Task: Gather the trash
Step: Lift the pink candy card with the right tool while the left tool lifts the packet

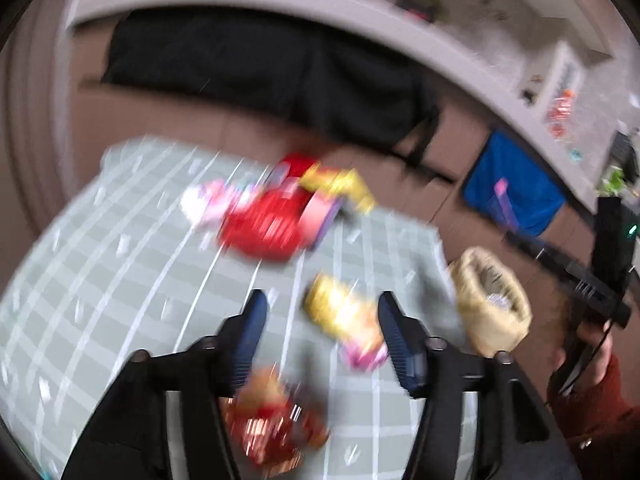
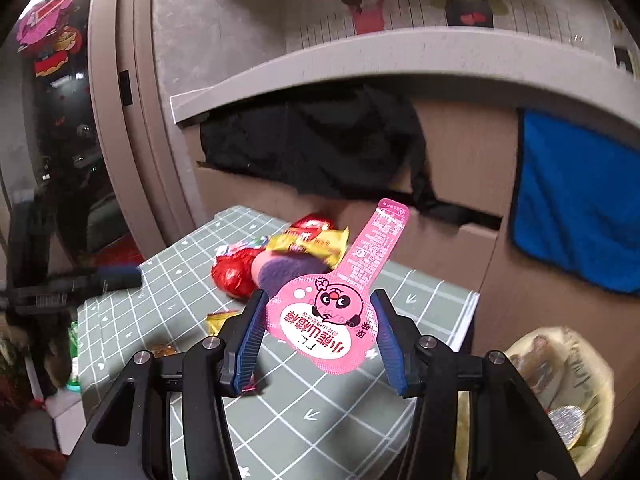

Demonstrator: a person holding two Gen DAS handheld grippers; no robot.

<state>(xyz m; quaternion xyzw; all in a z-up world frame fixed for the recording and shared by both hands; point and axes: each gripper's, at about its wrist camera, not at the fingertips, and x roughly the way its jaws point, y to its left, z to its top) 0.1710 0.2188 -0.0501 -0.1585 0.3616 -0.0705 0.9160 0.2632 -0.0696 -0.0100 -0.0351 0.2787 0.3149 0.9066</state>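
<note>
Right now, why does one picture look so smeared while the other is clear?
Left wrist view: motion blur smears the wrappers and the checked tablecloth. Right wrist view: sharp, with readable print on the pink wrapper. Both views bow straight edges, fisheye fashion.

A black cloth drapes over a cardboard box; a blue towel hangs beside.

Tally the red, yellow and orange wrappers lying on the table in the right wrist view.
Red wrappers: 2
Yellow wrappers: 2
Orange wrapper: 1
Total: 5
</note>
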